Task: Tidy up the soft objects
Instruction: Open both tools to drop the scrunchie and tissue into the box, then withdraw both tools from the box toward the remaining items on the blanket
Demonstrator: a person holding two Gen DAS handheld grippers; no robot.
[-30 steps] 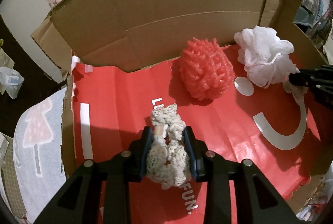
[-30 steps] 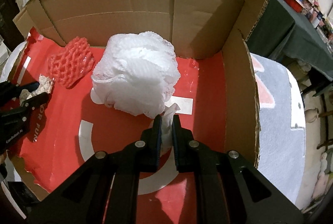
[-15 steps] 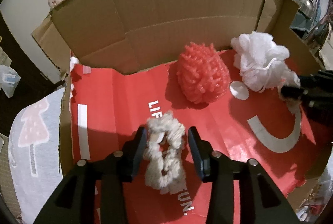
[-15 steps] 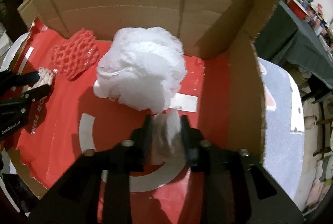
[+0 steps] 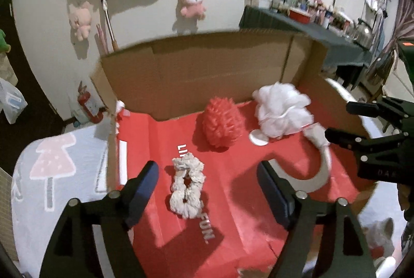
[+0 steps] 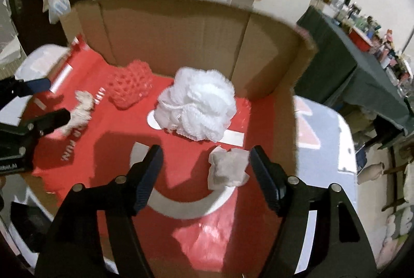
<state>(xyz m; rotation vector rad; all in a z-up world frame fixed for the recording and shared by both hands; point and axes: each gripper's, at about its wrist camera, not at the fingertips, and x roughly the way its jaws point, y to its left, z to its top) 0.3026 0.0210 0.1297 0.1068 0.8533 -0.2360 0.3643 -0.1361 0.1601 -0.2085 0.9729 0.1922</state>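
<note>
- Cardboard, brown outside and red-lined within, forms the open box (image 5: 196, 76) that fills the middle of both wrist views; it holds all four soft objects on its red floor, with its far wall standing across the upper half of each frame.
- The white mesh bath pouf (image 6: 198, 103), the biggest item, sits at the centre of the right wrist view, close to the back wall.
- The red knitted scrubber (image 6: 129, 89) lies to its left in that view, near the pouf but apart from it.
- The cream scrunchie (image 5: 187, 186) rests flat at the lower centre of the left wrist view, between the tips of the left gripper (image 5: 207, 179), whose jaws stand wide and hold nothing.
- The crumpled pale cloth (image 6: 227, 168), the smallest piece, lies at the lower right of the right wrist view, just inside the right-hand finger of the right gripper (image 6: 205, 168), which is likewise spread wide and empty.
- Judged from this layout, the sorting looks close to finished: each soft object is inside the box and neither tool grips anything. Whether more items wait outside the frames cannot be told; what seems left is drawing both grippers clear.
</note>
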